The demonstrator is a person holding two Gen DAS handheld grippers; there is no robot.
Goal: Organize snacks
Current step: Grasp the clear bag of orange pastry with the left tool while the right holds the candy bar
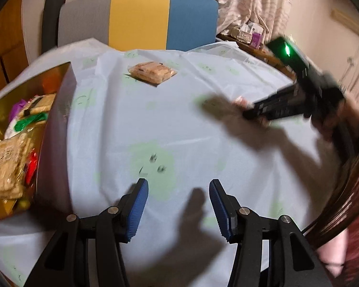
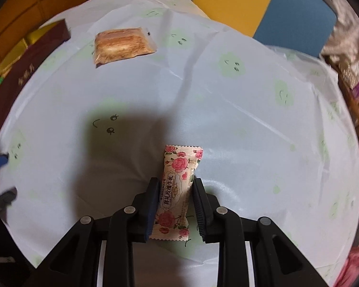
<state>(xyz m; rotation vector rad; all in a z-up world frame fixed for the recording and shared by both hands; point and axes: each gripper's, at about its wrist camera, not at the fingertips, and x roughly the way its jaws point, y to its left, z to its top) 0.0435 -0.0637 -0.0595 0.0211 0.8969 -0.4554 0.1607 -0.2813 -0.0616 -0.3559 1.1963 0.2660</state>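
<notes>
At the far left of the left wrist view stands a snack box (image 1: 59,110) with a dark maroon outer wall and a shiny gold lining. It is heaped with wrapped snacks (image 1: 9,157): pale crinkled packets, a green one, a purple one and a red one. Just beside it the round table carries a thin, creased, pale blue tablecloth (image 1: 179,124) printed with soft green blobs bearing small drawn faces. Near the far edge lies a flat, square pastry in a clear wrapper (image 1: 153,71), golden brown and flaky, well apart from the box. Behind it is a chair back (image 1: 141,19) in grey, yellow and blue fabric panels. The left gripper (image 1: 178,202) hangs low over the cloth, released, its ribbed blue pads (image 1: 138,210) spread wide with nothing between them. To the right, blurred, the right gripper (image 1: 258,112) shows as a black body with a green light.

In the right wrist view the maroon box (image 2: 28,71) sits at the left rim, with the clear-wrapped pastry (image 2: 122,45) just right of it near the table's far side. Lower, at centre, the right gripper (image 2: 176,205) is clenched on a rose-print candy bar (image 2: 177,191): a narrow glossy cream packet with pink roses, green leaves, printed characters and zigzag-cut ends. The dark pads (image 2: 153,205) press its long sides near the middle, its far end jutting forward above the cloth.
</notes>
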